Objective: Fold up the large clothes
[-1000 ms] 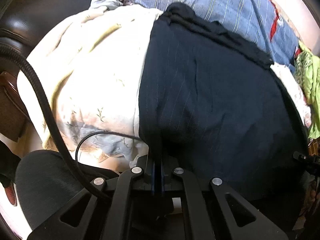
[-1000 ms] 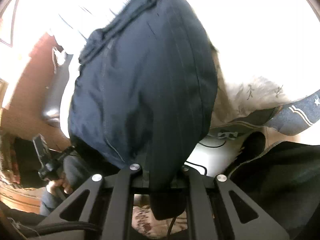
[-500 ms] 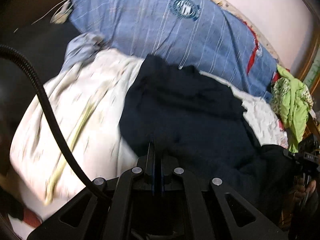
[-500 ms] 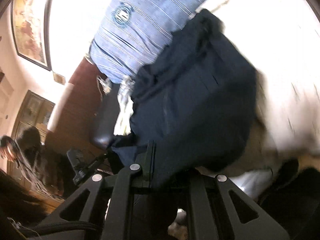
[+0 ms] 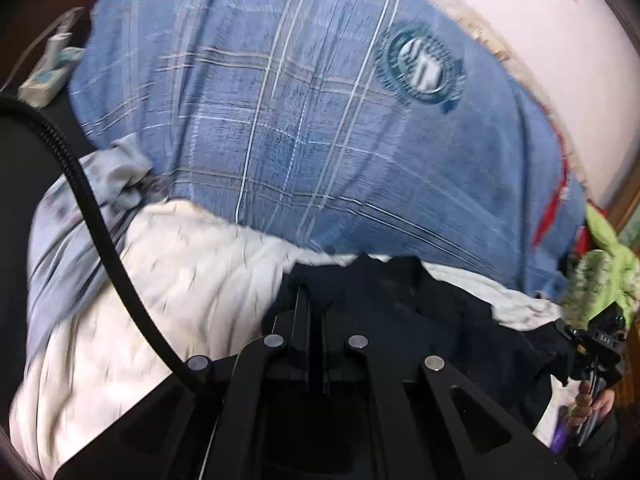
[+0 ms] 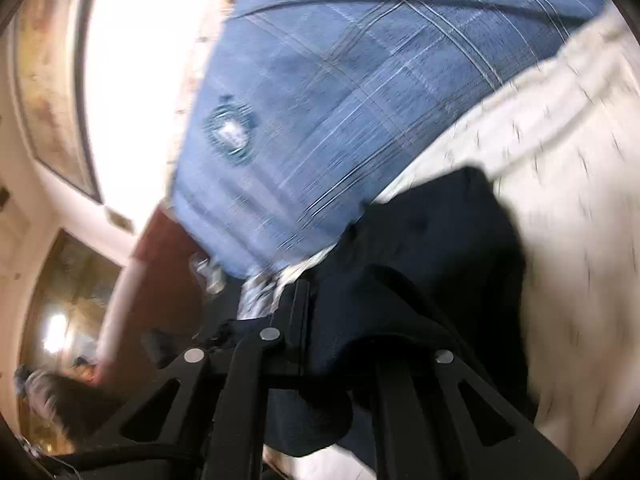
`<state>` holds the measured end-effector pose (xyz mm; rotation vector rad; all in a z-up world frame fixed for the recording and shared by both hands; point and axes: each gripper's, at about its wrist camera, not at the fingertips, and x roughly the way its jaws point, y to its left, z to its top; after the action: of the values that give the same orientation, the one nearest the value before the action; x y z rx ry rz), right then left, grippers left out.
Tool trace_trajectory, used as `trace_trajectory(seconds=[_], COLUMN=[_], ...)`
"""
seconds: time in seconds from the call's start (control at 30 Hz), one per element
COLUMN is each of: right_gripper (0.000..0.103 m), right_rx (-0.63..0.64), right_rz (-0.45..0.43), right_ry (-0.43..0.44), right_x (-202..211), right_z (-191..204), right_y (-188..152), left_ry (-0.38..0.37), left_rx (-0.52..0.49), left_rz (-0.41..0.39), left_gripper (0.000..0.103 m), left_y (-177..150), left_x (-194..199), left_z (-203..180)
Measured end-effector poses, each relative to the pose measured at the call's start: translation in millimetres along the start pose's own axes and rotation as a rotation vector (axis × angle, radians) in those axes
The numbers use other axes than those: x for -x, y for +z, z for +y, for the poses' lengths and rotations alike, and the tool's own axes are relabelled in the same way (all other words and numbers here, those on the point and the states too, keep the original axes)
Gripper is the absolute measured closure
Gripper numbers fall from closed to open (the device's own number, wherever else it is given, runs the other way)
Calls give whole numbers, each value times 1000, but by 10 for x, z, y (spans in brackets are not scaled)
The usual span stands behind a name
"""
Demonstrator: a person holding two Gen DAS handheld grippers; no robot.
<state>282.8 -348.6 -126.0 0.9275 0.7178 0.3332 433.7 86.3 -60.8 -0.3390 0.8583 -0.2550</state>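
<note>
A dark navy pinstriped garment (image 5: 420,304) lies bunched on a cream floral bedcover (image 5: 192,272). My left gripper (image 5: 314,300) is shut on its near edge, low in the left wrist view. My right gripper (image 6: 308,300) is shut on another edge of the same navy garment (image 6: 432,248), which drapes over the right finger and hides it. Both views are blurred by motion. The other gripper and the hand holding it (image 5: 596,364) show at the right edge of the left wrist view.
A large blue plaid pillow (image 5: 312,120) with a round emblem stands behind the garment, and shows in the right wrist view (image 6: 340,100). Green clothes (image 5: 600,276) lie at the right. A grey cloth (image 5: 116,172) and a dark headboard (image 5: 24,168) are at the left.
Both grippers have carried the held navy garment edge forward toward the blue pillow, doubling it over itself. The spread panel seen earlier is now a short bunch near the fingers.
</note>
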Motion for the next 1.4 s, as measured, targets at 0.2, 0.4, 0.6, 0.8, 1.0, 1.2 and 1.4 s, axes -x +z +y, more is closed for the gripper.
trace_trajectory(seconds=[0.2,0.4,0.6,0.8,1.0,1.2,1.4], right_gripper=[44,23,23,23,35,39,39], right_rx=[-11,43,238,261,308,398,414], right_rz=[26,-138,42,343,374,94,78], right_ry=[-286,-281,-267,-217,-296,-452,-380], right_x=[-609,-382,-467,-1204,-2114,-2263,-1595], right_z=[-329,-188,397,586,606,759,801], right_y=[508,716,156,-606,-427,496,349], left_ry=[210,172,53,62,93,89,28], left_rx=[48,135,-8,-132,-127,-84,-108], left_rz=[41,-59,-32,76,168,163,111], left_gripper=[18,7,4,2,2,2,2], left_y=[280,472,17,-616,-994,-926,-501], left_x=[-601,-300,212,297,184,181,-30], left_z=[179,389,28,-211,-110,-65,-329])
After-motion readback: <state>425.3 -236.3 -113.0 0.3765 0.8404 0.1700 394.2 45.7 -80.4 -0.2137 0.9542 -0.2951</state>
